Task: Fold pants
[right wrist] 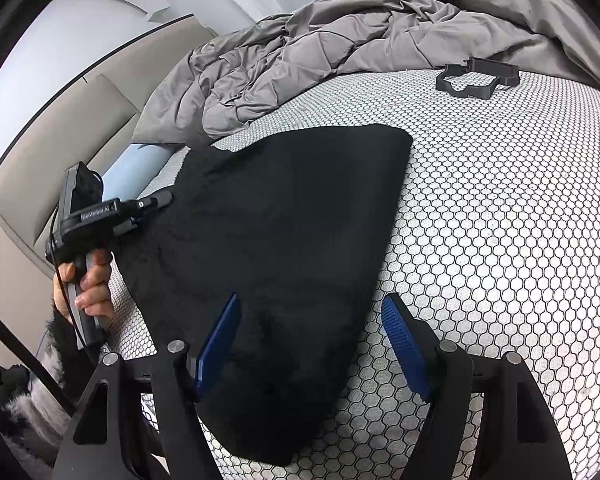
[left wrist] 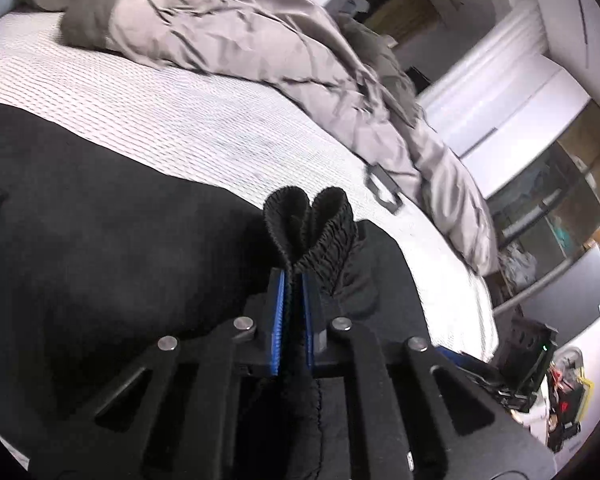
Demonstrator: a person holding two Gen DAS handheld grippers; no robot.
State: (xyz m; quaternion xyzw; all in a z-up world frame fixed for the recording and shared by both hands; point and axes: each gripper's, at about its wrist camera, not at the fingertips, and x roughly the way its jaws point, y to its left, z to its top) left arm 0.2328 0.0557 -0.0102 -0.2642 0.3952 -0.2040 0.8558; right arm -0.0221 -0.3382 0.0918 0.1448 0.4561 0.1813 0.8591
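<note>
Black pants lie flat on the white honeycomb-patterned mattress. In the left wrist view my left gripper is shut on a ribbed elastic edge of the pants, which bunches up in a double loop above the blue pads. The right wrist view shows that same left gripper at the pants' left edge, gripped by a hand. My right gripper stands open over the near corner of the pants. Its blue pads are wide apart and press on nothing.
A crumpled grey duvet covers the far side of the bed. Two black plastic frames lie on the mattress near it. A beige padded headboard runs along the left. Shelves and desk clutter stand beyond the bed's edge.
</note>
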